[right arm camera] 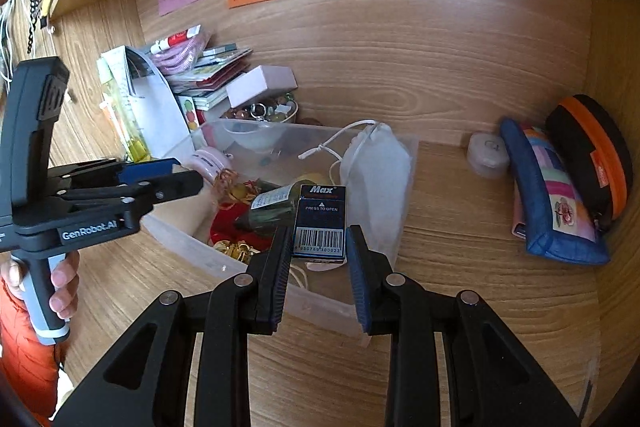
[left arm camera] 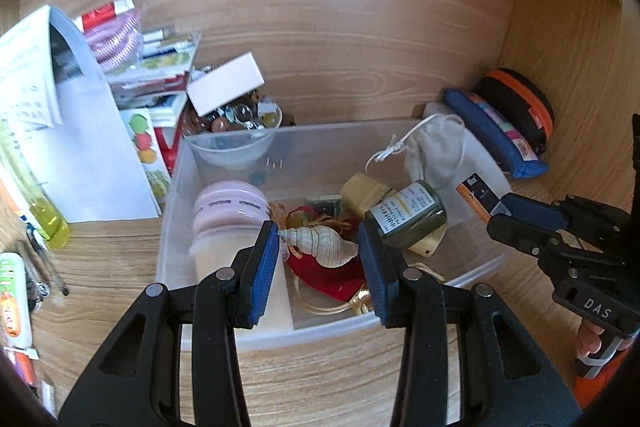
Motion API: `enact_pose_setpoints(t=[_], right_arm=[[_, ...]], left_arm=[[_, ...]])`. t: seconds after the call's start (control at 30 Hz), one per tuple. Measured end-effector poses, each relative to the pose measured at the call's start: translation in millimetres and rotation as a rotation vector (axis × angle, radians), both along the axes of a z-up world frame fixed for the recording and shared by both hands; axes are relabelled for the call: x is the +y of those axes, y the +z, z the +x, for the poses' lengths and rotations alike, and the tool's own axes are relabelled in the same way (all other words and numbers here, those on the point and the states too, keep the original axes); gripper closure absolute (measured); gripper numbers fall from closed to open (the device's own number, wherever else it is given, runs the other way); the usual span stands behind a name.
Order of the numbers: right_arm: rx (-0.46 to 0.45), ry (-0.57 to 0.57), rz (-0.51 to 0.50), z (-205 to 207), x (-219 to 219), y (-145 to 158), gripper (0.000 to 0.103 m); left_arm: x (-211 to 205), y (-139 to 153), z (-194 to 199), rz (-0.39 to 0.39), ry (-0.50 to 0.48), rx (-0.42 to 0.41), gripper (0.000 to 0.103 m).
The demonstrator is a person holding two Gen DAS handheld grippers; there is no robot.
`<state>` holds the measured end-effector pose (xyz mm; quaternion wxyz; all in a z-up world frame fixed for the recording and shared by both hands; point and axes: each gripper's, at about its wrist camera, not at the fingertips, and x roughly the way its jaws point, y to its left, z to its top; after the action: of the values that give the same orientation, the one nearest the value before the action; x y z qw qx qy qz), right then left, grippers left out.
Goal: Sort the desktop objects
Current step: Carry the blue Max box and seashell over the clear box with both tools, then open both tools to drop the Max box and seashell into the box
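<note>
A clear plastic bin (left arm camera: 320,331) (right arm camera: 320,303) on the wooden desk holds a pink round case (left arm camera: 230,207), a seashell (left arm camera: 320,243), a red pouch (left arm camera: 332,279), a dark green bottle (left arm camera: 408,215) (right arm camera: 272,207) and a white drawstring bag (left arm camera: 436,151) (right arm camera: 380,179). My left gripper (left arm camera: 318,271) is open over the bin, its pads either side of the seashell. My right gripper (right arm camera: 318,259) is shut on a small blue "Max" box (right arm camera: 320,223) (left arm camera: 478,197), held above the bin's right side.
Books, papers and a white box (left arm camera: 226,87) are piled at the back left beside a bowl of trinkets (right arm camera: 264,113). A blue pouch (right arm camera: 552,195) and an orange-black case (right arm camera: 592,155) lean at the right wall. Pens and a yellow bottle (left arm camera: 44,211) lie at left.
</note>
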<state>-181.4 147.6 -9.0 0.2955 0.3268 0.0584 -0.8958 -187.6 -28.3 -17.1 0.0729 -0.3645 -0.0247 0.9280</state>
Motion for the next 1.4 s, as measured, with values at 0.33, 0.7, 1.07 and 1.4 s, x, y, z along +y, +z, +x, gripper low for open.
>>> enact_pose_setpoints(t=[0.33,0.7,1.07,1.4], right_arm=[[0.023,-0.002,0.064,-5.4,-9.6,-11.7,0.078],[0.038,0.005,0.053,-6.6,-10.2,-12.3,0.074],[0.056,0.008,0.055,2.0,-11.7,-4.1,0.058],[0.118,-0.058,0.092,16.1,-10.4,9.0,0.027]], left_arm=[[8.2,-17.9,-9.0,-0.014,-0.025,-0.038,0.062],[5.6,-20.7,-11.3,0.019,-0.028,-0.046,0.061],[9.5,-10.4,-7.0,0.001,-0.028,-0.028,0.049],[0.1,0.2,10.4,0.002,0.037,-0.003,0.037]])
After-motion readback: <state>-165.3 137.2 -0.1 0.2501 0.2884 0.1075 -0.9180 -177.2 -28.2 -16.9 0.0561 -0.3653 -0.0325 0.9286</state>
